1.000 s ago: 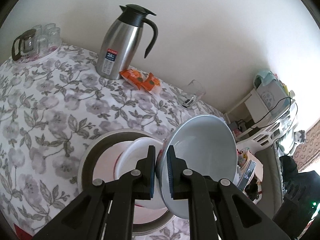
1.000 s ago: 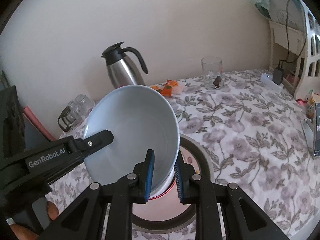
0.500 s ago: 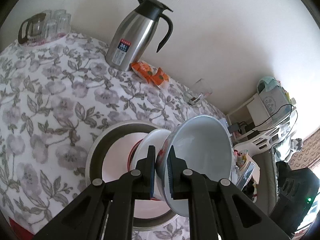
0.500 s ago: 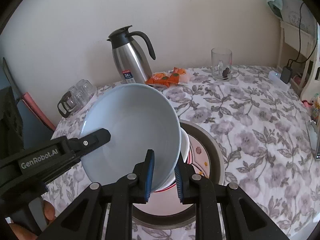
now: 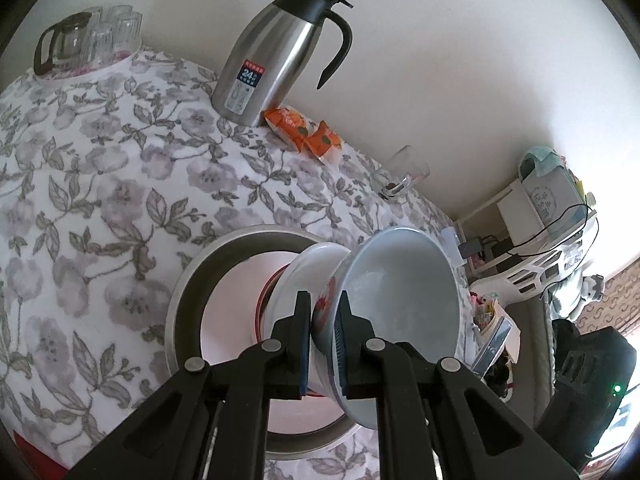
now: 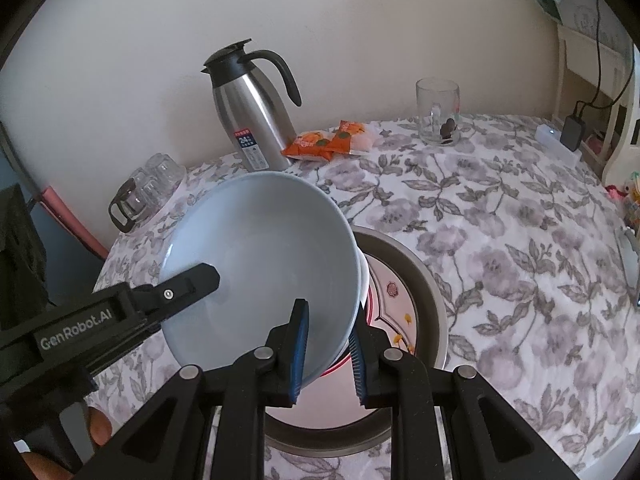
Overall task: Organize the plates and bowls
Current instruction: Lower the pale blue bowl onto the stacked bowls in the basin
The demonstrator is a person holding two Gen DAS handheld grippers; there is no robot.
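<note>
A pale blue bowl point(image 5: 404, 304) is tilted on its side above a grey-rimmed plate point(image 5: 188, 280) with a pink centre on the floral tablecloth. A white bowl with a red pattern point(image 5: 300, 280) nests behind it. My left gripper point(image 5: 323, 344) is shut on the blue bowl's rim. In the right wrist view the blue bowl point(image 6: 260, 256) fills the middle, and my right gripper point(image 6: 327, 354) is shut on its lower rim. The left gripper's finger point(image 6: 192, 280) lies across the bowl's left edge. The plate point(image 6: 420, 280) shows beneath.
A steel thermos jug point(image 6: 250, 120) stands at the back with orange snack packets point(image 6: 328, 142) beside it. A glass mug point(image 6: 438, 116) is at the back right. A glass pot and tumblers point(image 6: 146, 196) sit at the back left. A white shelf point(image 6: 600, 92) stands off the table's right.
Both grippers have lifted the blue bowl a little and tilted it further; the left wrist view now looks down on more of the table.
</note>
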